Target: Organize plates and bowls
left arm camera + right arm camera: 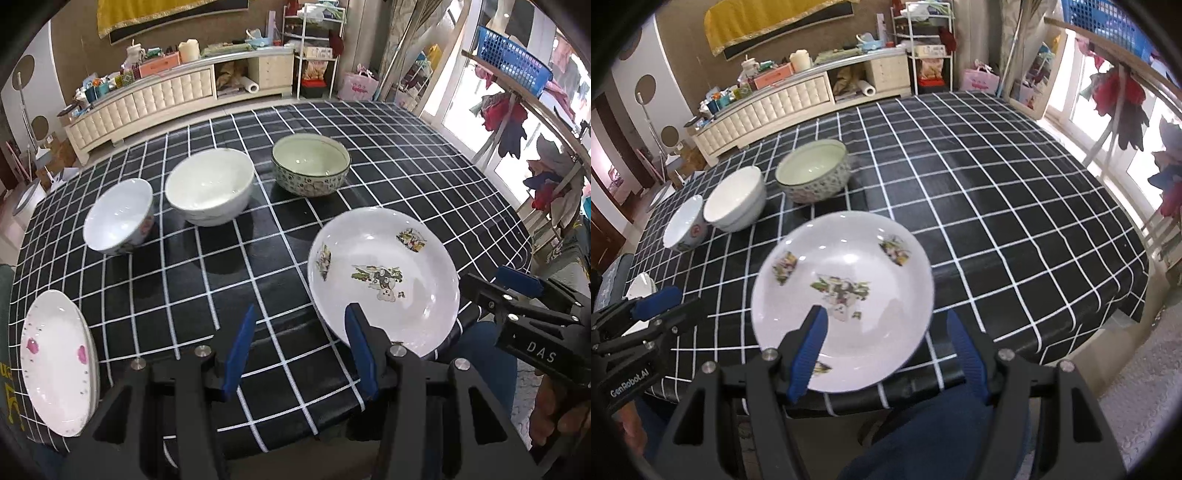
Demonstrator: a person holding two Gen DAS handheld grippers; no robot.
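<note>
A white plate with cartoon pictures [384,280] [842,306] lies on the checked tablecloth near the front edge. My right gripper [888,350] hovers open over its near rim, the left pad above the plate and the right pad past its edge. My left gripper [301,350] is open over bare cloth just left of that plate, nothing between its pads. A pink-flowered plate [55,362] sits at the front left. Behind stand a small white bowl [118,218], a larger white bowl [208,186] and a patterned bowl [310,164].
The table's front edge [960,373] runs just under both grippers, with a person's blue-clad leg [923,435] below it. A cream cabinet [147,99] stands behind the table and a clothes rack [535,122] stands to its right.
</note>
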